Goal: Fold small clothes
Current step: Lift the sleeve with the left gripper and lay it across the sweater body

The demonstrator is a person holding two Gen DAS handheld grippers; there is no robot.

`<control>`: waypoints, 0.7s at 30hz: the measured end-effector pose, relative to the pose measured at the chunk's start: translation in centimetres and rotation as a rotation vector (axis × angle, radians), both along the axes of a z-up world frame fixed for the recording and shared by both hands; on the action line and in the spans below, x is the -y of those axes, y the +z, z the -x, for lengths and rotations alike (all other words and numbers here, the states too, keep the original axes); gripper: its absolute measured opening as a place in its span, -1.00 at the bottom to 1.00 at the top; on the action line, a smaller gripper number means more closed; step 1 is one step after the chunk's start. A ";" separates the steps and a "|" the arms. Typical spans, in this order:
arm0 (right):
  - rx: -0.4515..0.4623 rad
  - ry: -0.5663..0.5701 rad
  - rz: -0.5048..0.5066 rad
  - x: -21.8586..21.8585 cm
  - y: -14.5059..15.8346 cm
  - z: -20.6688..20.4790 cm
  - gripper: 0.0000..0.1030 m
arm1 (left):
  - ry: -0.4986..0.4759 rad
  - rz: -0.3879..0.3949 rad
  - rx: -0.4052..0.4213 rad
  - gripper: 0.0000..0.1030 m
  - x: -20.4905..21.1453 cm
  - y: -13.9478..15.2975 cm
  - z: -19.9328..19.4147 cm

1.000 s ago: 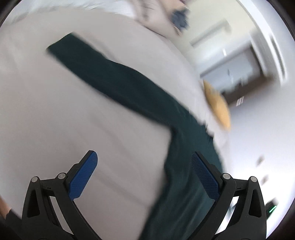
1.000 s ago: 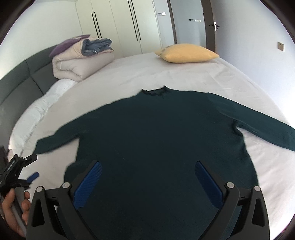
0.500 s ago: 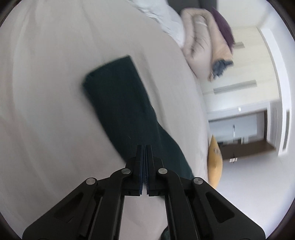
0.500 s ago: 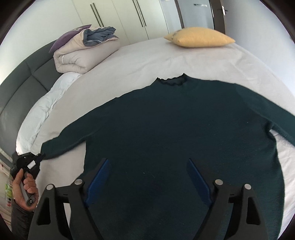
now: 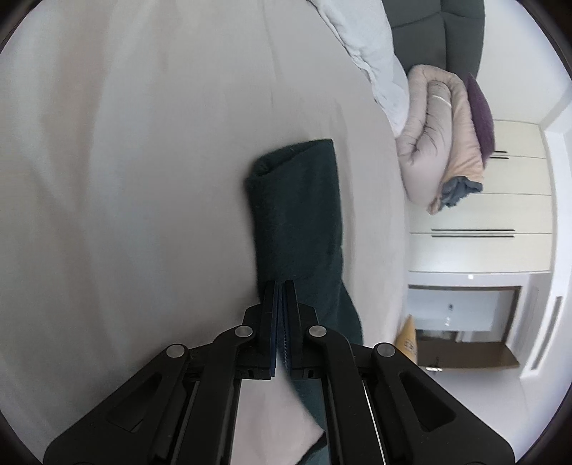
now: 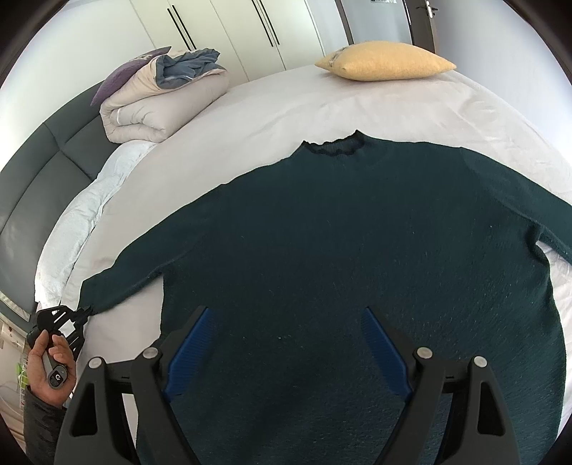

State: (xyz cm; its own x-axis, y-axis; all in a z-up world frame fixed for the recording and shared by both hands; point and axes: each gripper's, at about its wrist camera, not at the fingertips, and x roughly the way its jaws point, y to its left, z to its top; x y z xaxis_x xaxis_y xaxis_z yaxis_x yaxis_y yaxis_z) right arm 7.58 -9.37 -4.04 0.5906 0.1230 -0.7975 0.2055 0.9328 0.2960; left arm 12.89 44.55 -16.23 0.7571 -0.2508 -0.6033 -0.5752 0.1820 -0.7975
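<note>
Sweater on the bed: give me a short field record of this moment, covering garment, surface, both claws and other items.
garment: dark green sweater, spread flat, both sleeves out, unfolded
surface: bed with a light sheet
left claw: shut, at the cuff end of the sleeve; whether cloth is pinched cannot be told
right claw: open, over the sweater's lower body, nothing held
other items: yellow pillow, rolled duvet, wardrobe doors

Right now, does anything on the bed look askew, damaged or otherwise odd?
Nothing stands out. The sweater lies flat on the bed, sleeves spread, collar toward the pillow. The folded duvet sits by the headboard.
</note>
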 end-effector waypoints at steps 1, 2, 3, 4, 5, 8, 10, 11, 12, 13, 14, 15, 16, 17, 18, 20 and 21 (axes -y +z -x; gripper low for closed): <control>0.001 -0.001 -0.001 0.0 0.0 0.0 0.68 | 0.008 0.003 -0.007 -0.96 -0.1 -0.1 0.4; 0.001 -0.001 -0.001 0.0 0.0 0.0 0.68 | 0.021 0.003 -0.024 -0.87 0.4 0.3 0.8; 0.002 -0.002 -0.002 0.1 -0.1 0.0 0.68 | 0.030 -0.001 -0.028 -0.82 0.5 0.6 1.5; 0.002 -0.003 -0.003 0.1 -0.2 0.0 0.68 | 0.030 -0.012 -0.023 -0.73 0.5 0.8 1.8; 0.000 -0.003 -0.004 0.1 -0.3 0.0 0.68 | 0.024 -0.027 -0.023 -0.66 0.6 1.0 2.4; -0.008 0.001 -0.016 0.1 -0.7 0.0 0.68 | 0.022 -0.018 -0.018 -0.45 0.6 1.0 2.2; -0.006 0.002 -0.014 0.2 -0.8 0.0 0.68 | 0.024 -0.005 0.012 -0.13 0.6 1.1 1.9; -0.006 0.003 -0.017 0.2 -0.8 0.0 0.68 | 0.024 -0.006 0.029 0.03 0.7 1.3 1.6; -0.007 0.004 -0.018 0.3 -0.9 0.0 0.68 | 0.025 -0.008 0.032 0.07 0.7 1.5 1.3; -0.007 0.003 -0.017 0.3 -0.9 0.0 0.68 | 0.029 -0.011 0.032 0.13 0.8 1.6 1.2; -0.008 0.003 -0.016 0.4 -1.0 0.1 0.68 | 0.026 -0.017 0.034 0.13 0.9 1.6 0.9; -0.009 0.002 -0.016 0.4 -1.1 0.1 0.68 | 0.012 -0.021 0.040 0.13 1.0 1.5 0.4; -0.009 0.001 -0.017 0.4 -1.1 0.1 0.68 | 0.007 -0.018 0.042 0.13 1.0 1.3 0.0; -0.007 -0.001 -0.018 0.5 -1.2 0.2 0.68 | 0.007 -0.008 0.048 0.04 0.9 1.0 -0.4; -0.006 0.000 -0.018 0.5 -1.2 0.2 0.68 | 0.011 0.008 0.055 -0.04 0.8 0.8 -0.8; -0.008 0.000 -0.018 0.5 -1.3 0.2 0.68 | 0.010 0.064 0.058 -0.50 0.5 0.0 -2.1; -0.009 0.001 -0.019 0.6 -1.4 0.2 0.68 | 0.017 0.099 0.055 -0.58 0.4 -0.6 -2.4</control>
State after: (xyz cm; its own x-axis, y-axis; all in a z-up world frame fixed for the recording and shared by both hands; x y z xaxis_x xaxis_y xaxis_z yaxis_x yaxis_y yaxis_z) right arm 7.34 -9.93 -5.41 0.5835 0.1383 -0.8002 0.2074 0.9273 0.3115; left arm 15.31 44.16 -16.80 0.7930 -0.2938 -0.5336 -0.5325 0.0910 -0.8415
